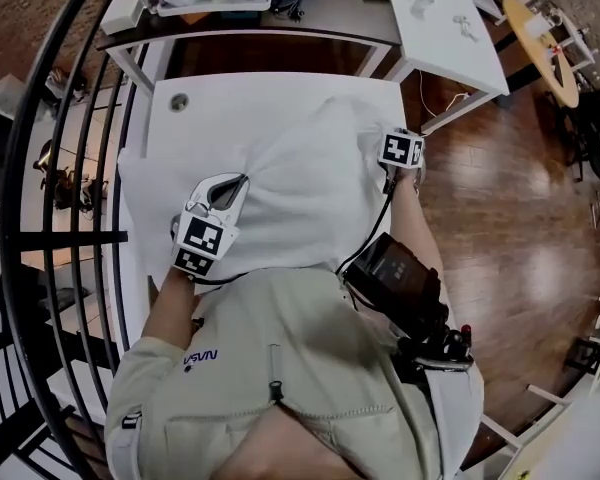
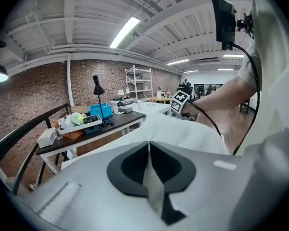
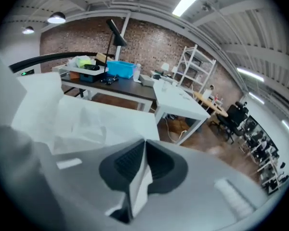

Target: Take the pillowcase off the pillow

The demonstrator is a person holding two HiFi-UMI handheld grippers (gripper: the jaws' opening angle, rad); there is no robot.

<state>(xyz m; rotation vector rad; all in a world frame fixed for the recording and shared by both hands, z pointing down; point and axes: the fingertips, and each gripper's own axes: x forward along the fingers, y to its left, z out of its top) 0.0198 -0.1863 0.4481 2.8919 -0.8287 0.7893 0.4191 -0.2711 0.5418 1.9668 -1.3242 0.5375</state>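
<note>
Clamped shut on thin pinched folds of the soft white fabric pillowcase (image 1: 300, 178), with left gripper (image 2: 149, 150) and right gripper (image 3: 144, 146) alike. Spread between the two finger pairs, bulging full. Likely light, limp, prone to slipping; better gripped at the hem corners.

A: What surrounds it?
B: Brick wall (image 2: 29, 95) behind; wooden floor (image 1: 500, 218) on the right; black railing (image 1: 70, 236) on the left.
A: Furniture, light?
B: A dark tabletop (image 1: 330, 13), a white table (image 1: 450, 28) beside it; fluorescent strip (image 2: 125, 32) overhead.
</note>
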